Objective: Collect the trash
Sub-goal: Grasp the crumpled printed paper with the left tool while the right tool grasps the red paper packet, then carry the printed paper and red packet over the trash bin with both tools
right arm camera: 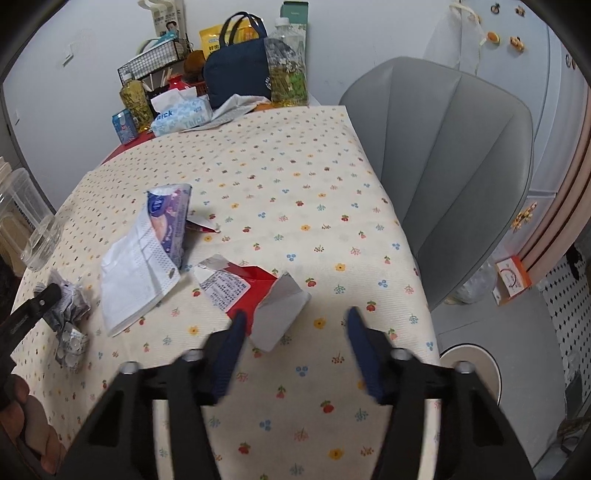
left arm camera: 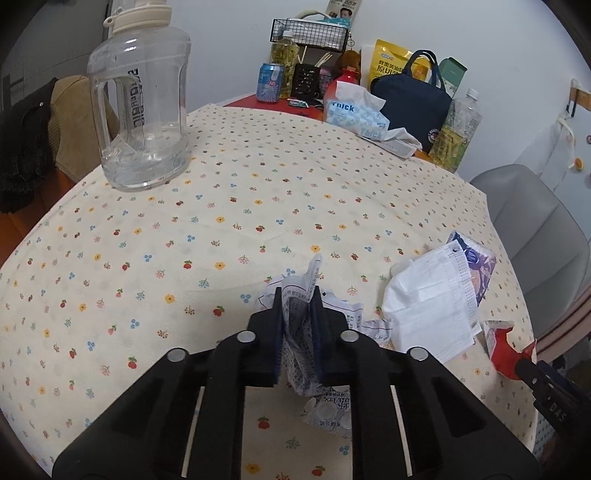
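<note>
Now, left claw squeezed tight on a crumpled printed paper, paper poking up past the fingertips and hanging down under them, just above the flowery tablecloth

Under that paper, a silver pill sheet lying flat on the cloth

Right claw spread wide, holding nothing, low over the cloth near the table's front edge

Left finger of that claw right at the edge of a torn red and white carton, touching or not, cannot tell; right finger over bare cloth

Just beside the carton, a white face mask lying flat, with a purple tissue pack partly on top of its far end

Behind the tissue pack, a small red and white scrap

Far side of the table: a big clear water jug standing upright, a blue tissue box, a dark blue bag, a blue can, two bottles of yellow drink and a black wire basket

Next to the table, a grey chair
</note>
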The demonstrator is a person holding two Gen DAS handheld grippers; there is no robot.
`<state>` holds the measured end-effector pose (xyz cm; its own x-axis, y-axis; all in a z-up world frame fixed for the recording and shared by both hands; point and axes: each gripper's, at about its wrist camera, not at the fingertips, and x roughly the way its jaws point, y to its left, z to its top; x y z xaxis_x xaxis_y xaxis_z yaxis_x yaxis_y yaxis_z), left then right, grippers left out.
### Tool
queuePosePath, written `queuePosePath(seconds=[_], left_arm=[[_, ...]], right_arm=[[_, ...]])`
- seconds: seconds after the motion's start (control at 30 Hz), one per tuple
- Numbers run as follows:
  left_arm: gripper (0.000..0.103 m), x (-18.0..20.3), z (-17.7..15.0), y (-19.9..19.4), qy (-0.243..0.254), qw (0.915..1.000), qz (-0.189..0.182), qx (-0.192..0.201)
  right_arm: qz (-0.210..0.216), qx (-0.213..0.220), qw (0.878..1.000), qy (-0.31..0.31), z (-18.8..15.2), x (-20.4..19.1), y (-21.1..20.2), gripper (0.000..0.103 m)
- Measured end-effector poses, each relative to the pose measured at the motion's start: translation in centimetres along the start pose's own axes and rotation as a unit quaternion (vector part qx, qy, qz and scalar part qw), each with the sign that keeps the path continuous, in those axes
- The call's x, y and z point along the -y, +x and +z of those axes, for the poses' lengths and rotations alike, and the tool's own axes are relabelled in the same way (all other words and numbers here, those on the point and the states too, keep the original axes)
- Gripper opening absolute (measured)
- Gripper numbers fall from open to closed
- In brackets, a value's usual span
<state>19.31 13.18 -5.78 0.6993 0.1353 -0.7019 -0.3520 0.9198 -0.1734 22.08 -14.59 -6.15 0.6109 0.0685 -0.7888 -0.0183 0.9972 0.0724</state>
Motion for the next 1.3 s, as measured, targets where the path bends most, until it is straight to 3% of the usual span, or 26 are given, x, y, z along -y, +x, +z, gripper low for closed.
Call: queuePosePath(seconds=[0.03, 0.13, 0.9, 1.3], left_arm=[[0.01, 0.1, 0.0, -0.1, 0.002, 1.0, 0.001, 0.001], [0.008, 0.0, 0.2, -0.5, 0.001, 1.0, 0.002, 0.004], [0.008, 2.8, -0.7, -9.2, 0.028, 0.9966, -0.02, 0.074], [0.008, 9.4, -2.4, -11.6, 0.077, 0.9913, -0.069, 0.082]], right_arm=[[0.0, -0.005, 1.0, 0.002, 0.0, 0.1, 0.3, 0.016], [0.011, -0.012, 1.0, 0.008, 0.0, 0.3, 0.3, 0.008], [0.018, 0.081, 0.997, 0.007, -2.0, 2.6, -10.7, 0.006], [0.004, 0.102, 0.994, 0.036, -3.1, 6.8, -14.4, 0.006]])
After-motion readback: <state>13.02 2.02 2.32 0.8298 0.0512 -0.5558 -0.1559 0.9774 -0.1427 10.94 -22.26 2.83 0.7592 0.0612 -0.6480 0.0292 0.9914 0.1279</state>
